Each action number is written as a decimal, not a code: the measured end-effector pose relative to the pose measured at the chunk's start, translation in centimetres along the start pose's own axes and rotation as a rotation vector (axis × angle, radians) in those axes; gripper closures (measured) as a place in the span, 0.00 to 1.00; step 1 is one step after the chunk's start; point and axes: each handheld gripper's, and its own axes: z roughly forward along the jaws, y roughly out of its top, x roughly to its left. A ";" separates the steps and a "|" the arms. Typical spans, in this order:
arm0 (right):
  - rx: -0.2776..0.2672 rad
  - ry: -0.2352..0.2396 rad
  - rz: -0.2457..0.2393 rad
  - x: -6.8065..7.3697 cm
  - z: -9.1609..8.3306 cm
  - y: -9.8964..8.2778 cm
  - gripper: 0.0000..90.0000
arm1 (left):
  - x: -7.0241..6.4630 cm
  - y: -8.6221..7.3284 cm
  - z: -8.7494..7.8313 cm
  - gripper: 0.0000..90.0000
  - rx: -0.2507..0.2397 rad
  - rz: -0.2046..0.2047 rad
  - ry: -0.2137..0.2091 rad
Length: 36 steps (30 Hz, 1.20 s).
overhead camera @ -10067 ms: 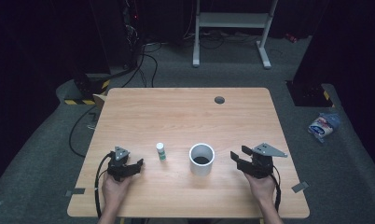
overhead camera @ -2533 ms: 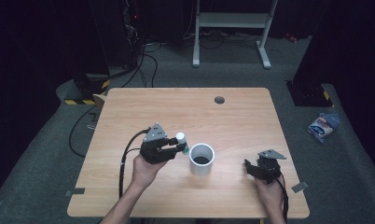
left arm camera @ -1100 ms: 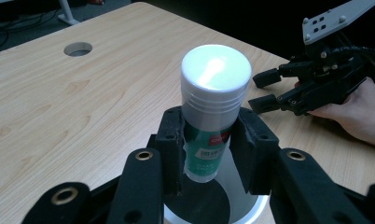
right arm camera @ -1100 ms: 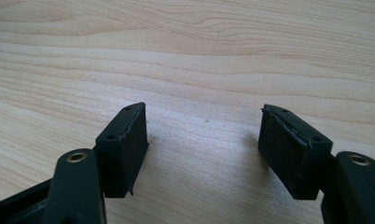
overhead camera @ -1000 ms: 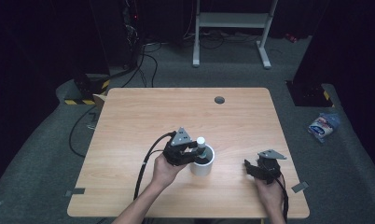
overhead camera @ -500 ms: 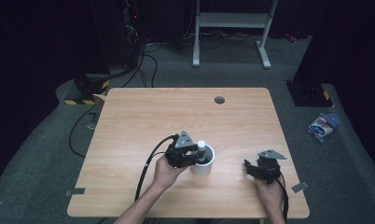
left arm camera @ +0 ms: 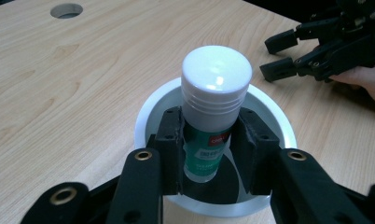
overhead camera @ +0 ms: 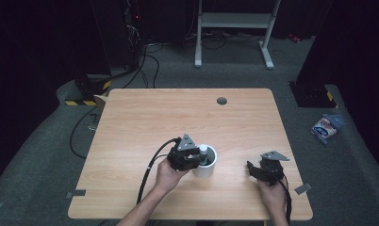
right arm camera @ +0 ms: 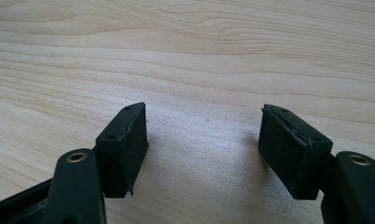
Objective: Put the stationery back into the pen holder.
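Glue stick (left arm camera: 209, 135) clamped upright in left gripper (left arm camera: 208, 154), lowered partway into white cup (left arm camera: 148, 112) near table's (overhead camera: 131, 122) front edge, release remaining; right gripper (right arm camera: 206, 149) idle, jaws apart, empty.

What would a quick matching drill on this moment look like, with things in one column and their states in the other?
Things:
1. glue stick
2. cup
3. left gripper
4. right gripper

States:
A. open, with bare table between its fingers
B. white, standing on the table with something held inside it
C. shut on a white-capped tube
D. upright, its lower end inside a white rim

Pairs: 1-D, 2-B, 3-C, 4-A
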 end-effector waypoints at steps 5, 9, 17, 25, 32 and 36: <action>0.000 0.000 0.000 0.0 0.0 0.0 0.36 | -0.1 -0.1 0.1 0.72 0.003 0.003 0.000; 0.000 0.000 0.000 0.0 0.0 0.0 0.36 | -0.1 -0.1 0.2 0.72 0.008 0.001 -0.002; 0.000 0.000 0.000 0.0 0.0 0.0 0.36 | -0.2 -0.3 0.4 0.70 0.023 0.000 -0.006; 0.000 0.001 -0.001 0.0 0.0 0.0 0.36 | -0.2 -0.3 0.3 0.67 0.014 0.001 -0.005; 0.000 0.001 -0.001 0.0 0.0 0.0 0.36 | -0.3 -0.2 -0.1 0.58 -0.004 -0.014 -0.001; 0.000 0.001 -0.001 0.0 0.0 0.0 0.36 | -0.3 -0.2 -0.3 0.52 -0.015 -0.008 0.003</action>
